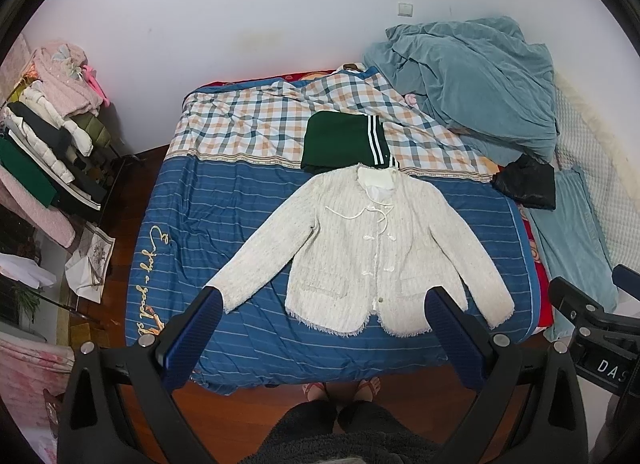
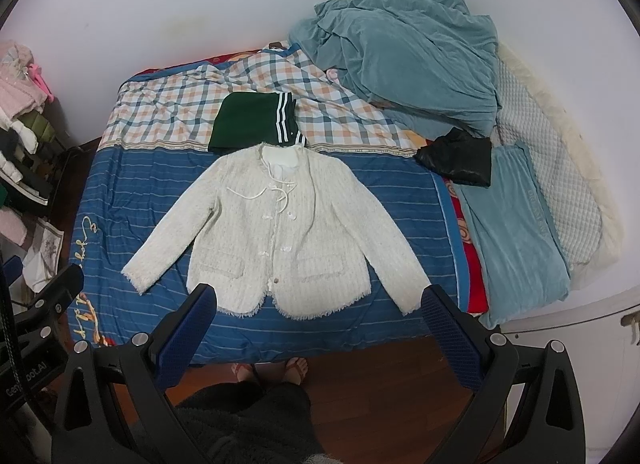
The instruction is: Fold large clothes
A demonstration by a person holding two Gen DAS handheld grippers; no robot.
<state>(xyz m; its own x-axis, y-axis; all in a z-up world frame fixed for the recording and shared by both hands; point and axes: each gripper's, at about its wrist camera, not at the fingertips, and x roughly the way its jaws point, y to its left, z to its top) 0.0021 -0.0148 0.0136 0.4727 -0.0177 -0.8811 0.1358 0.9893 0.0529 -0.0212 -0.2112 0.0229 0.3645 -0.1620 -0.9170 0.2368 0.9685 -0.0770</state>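
Note:
A cream tweed jacket [image 1: 360, 248] lies flat and face up on the blue striped bedspread [image 1: 192, 224], sleeves spread out to both sides, hem toward me. It also shows in the right wrist view [image 2: 276, 232]. My left gripper [image 1: 324, 304] is open and empty, held above the near edge of the bed, its fingers framing the jacket's hem. My right gripper [image 2: 320, 300] is open and empty too, above the hem and the right sleeve cuff. Neither touches the jacket.
A folded green garment with white stripes [image 1: 344, 140] lies just beyond the collar. A teal blanket heap [image 1: 480, 80] and a black bag [image 1: 528, 184] sit at the far right. A clothes rack [image 1: 44, 136] stands left. My feet [image 1: 344, 388] are on the wooden floor.

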